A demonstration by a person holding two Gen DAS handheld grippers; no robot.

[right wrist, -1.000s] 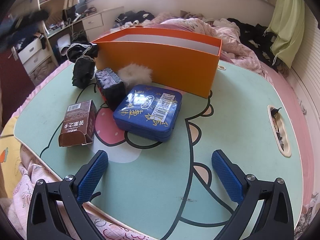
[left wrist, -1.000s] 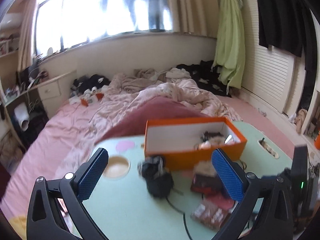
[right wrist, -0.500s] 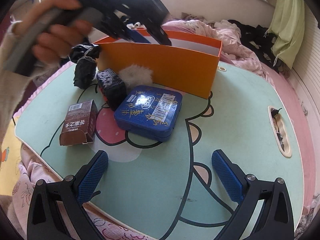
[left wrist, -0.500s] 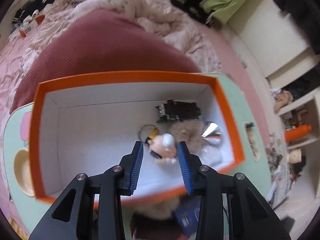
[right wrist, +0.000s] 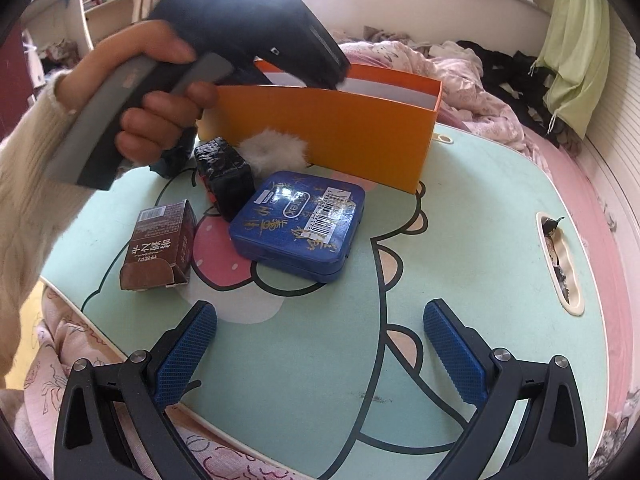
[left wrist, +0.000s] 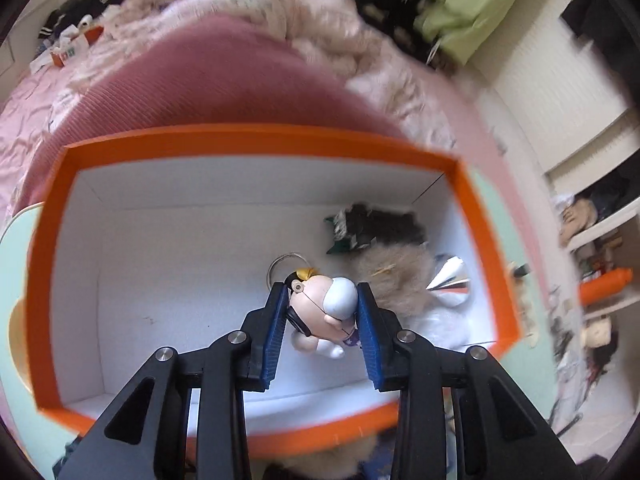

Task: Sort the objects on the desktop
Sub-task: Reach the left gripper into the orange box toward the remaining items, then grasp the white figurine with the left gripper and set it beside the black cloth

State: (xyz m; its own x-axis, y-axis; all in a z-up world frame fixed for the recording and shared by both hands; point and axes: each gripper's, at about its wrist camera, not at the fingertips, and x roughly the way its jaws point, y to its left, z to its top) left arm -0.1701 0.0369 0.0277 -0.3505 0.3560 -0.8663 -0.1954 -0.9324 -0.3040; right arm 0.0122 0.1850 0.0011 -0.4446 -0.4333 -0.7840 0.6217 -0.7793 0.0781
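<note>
Right now my left tongs reach down into the orange box, and their blue pads pinch a small doll-head keychain figure by its sides. The jaws have just been closing, with the figure between them. Its metal key ring lies on the white floor of the box just beyond the head. Further toward the box's right end sit a tan fur pompom, a dark green-edged packet and a silvery foil piece.

From the right wrist camera I see a person's hand in a cream knit sleeve gripping the left tool's handle, with its nose dipped over the near wall of the box at the bench's far edge. My right tongs hang spread wide over the near part of the mint-green cartoon bench, pinching nothing.

On the bench in front of the box, a blue tin lies flat near the middle. A brown carton lies toward the left edge. A black wallet-like block leans just behind the tin, touching a white fur pompom against the box wall.
</note>
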